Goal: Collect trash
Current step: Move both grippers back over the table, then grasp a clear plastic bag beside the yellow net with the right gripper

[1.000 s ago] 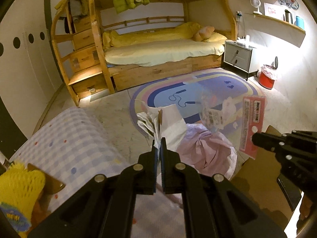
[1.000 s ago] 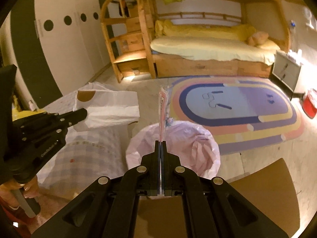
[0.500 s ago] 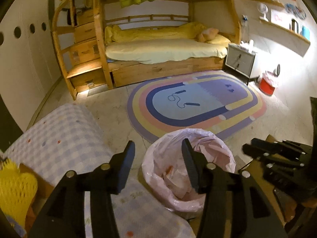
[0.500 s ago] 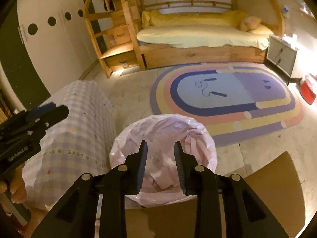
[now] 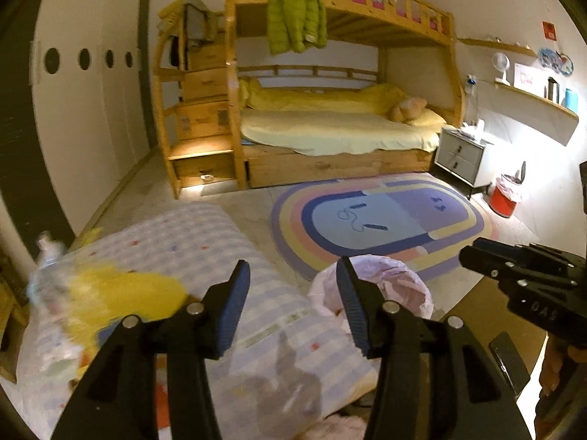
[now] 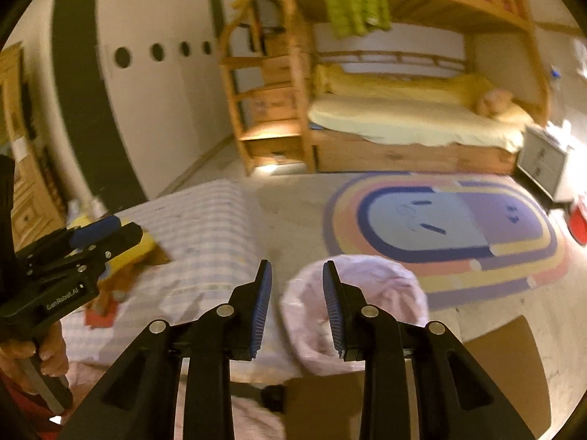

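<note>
Pink-lined bin (image 6: 354, 311) sits below both grippers' wide-open, empty jaws.

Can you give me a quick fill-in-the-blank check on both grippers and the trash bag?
1. The left gripper is ____.
2. The right gripper holds ____.
3. The liner of the trash bag is ____ in colour.
4. The plastic bottle lies on the ____-hand side of the left wrist view.

Missing words: open; nothing; pink; left
</note>
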A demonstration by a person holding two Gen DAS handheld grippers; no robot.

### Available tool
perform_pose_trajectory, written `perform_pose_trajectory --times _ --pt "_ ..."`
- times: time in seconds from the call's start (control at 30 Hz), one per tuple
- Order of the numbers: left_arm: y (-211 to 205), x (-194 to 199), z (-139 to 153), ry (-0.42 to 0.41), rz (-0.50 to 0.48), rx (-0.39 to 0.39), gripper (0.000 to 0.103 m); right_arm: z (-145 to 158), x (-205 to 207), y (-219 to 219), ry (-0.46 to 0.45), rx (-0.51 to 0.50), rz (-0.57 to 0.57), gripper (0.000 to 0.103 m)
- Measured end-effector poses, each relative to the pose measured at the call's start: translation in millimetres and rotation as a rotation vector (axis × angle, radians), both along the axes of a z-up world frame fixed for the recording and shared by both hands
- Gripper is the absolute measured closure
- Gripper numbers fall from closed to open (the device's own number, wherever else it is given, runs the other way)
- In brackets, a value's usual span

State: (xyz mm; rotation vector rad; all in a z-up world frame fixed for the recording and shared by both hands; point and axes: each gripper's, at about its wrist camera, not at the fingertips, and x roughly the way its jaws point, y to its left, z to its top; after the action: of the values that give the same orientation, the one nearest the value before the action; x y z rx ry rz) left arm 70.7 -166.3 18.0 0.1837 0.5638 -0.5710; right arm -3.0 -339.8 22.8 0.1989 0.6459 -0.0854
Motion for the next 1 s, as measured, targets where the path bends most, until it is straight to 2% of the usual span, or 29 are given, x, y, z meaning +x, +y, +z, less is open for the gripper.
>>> perform_pose_trajectory --times 0.1,0.2,0.37,0.4,0.47,0.63,0.77,1.0 --pt "36 -6 7 -0.012 0.058 -0.005 0.055 7 7 28 -0.002 -0.007 0.068 0.072" --pt "70 -10 8 -0.017 0.127 -0.01 0.049 13 15 51 -0.007 -0.008 0.128 0.07" --pt "135 -8 -1 0.019 0.272 -0.002 0.048 18 31 89 -0.011 -0.02 0.234 0.059" --pt "145 -7 -3 0.021 0.299 0.003 0.047 19 34 97 -0.011 -0.025 0.251 0.053" --pt "168 -3 -6 0.026 0.361 0.014 0.034 21 41 111 -0.013 -0.03 0.276 0.045" --pt "214 10 -6 0.04 0.482 0.002 0.026 18 60 141 0.007 -0.033 0.338 0.038" --pt "235 11 -6 0.043 0.519 -0.01 0.026 18 70 159 0.009 -0.038 0.38 0.038" --pt "235 20 -9 0.057 0.522 -0.007 0.026 10 100 184 0.025 -0.035 0.455 0.038"
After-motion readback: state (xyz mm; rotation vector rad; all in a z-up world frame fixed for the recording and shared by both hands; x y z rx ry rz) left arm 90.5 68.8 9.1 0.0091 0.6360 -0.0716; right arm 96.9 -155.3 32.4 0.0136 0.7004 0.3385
